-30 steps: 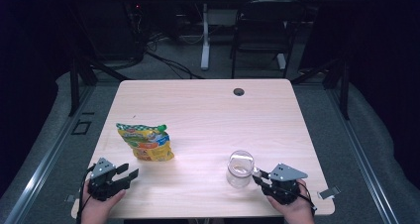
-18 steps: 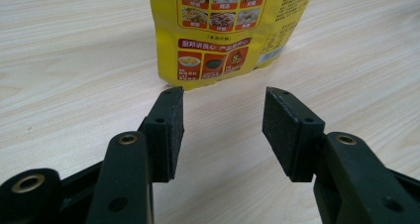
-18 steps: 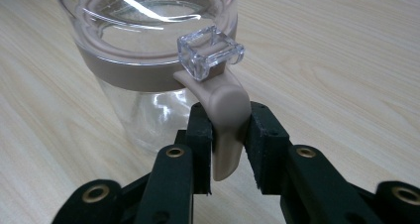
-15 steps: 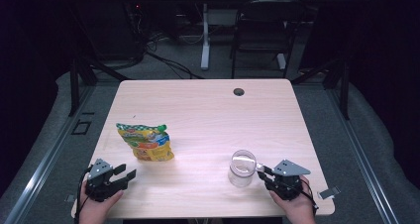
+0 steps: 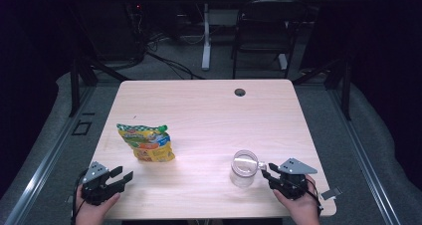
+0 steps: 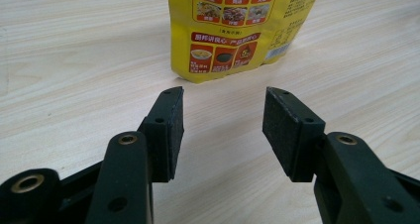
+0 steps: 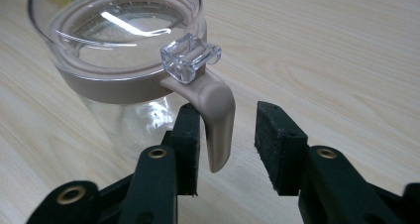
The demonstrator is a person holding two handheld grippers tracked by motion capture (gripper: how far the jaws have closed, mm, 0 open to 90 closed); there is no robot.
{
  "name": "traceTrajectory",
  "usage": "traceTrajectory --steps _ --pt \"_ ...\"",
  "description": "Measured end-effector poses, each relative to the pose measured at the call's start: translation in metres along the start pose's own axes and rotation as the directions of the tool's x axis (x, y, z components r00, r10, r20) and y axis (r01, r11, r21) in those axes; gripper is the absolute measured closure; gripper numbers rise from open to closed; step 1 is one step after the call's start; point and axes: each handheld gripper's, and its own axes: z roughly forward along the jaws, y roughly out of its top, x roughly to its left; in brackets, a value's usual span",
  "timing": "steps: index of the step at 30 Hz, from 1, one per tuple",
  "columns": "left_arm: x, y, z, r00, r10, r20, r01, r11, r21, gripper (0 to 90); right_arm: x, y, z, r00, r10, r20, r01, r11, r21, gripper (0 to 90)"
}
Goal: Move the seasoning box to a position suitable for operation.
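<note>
Clear jar's latch tab between right claw's pads, grip let go

Clear plastic jar with a beige rim band and a see-through lid (image 7: 116, 45) stands just ahead of the right claw (image 7: 229, 144) on the pale wood surface (image 5: 209, 110). Its curved beige latch tab (image 7: 215, 117) hangs down between the pads: near or touching the left-hand pad, clear gap to the other. Jaws have just been opening, about half spread, not clamping anything.

Left claw (image 6: 223, 130) idle, jaws wide, nothing between them. Yellow printed snack pouch (image 6: 237, 28) lies straight ahead of it, apart from the pads.

Read: right side is working the jar's latch, between grips. Lid looks seated.

Next move, my guess: close squarely on the tab and lift it to pop the lid, or back off first. Jar is light and unbraced; it may tip or slide.
</note>
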Motion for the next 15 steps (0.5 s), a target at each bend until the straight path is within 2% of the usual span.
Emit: traceTrajectory --steps 3,4,6,7,13,15 --pt "-0.0002 0.0009 0.0008 1.0 0.003 0.008 -0.003 1.0 0.002 50.8 0.0018 0.0006 -0.0041 0.9998 -0.007 0.02 0.006 1.0 0.002 58.9" --pt "-0.0013 0.0021 0.0017 0.9999 0.005 0.012 -0.005 1.0 0.003 50.8 0.0037 0.0011 -0.0064 0.9996 0.022 0.015 -0.022 1.0 -0.009 59.1" --pt "-0.0019 0.0025 0.0025 0.9999 0.006 0.016 -0.006 1.0 0.0 50.8 0.0042 0.0013 -0.0071 0.9995 0.028 0.015 -0.028 1.0 -0.009 59.1" --pt "-0.0029 0.0037 0.0034 0.9997 0.011 0.02 -0.011 0.9999 0.001 50.8 0.0055 0.0013 -0.0081 0.9988 0.047 0.014 -0.046 0.999 -0.004 62.5" --pt "-0.0069 0.0058 0.0069 0.9991 0.021 0.036 -0.021 0.9998 0.002 50.7 0.0023 -0.0001 -0.0084 0.9971 0.071 0.025 -0.071 0.997 -0.005 63.6" --pt "-0.0077 0.0059 0.0077 0.999 0.023 0.038 -0.023 0.9997 0.005 50.7 -0.0035 -0.0019 -0.0052 0.9925 0.122 0.007 -0.122 0.993 -0.011 64.2"
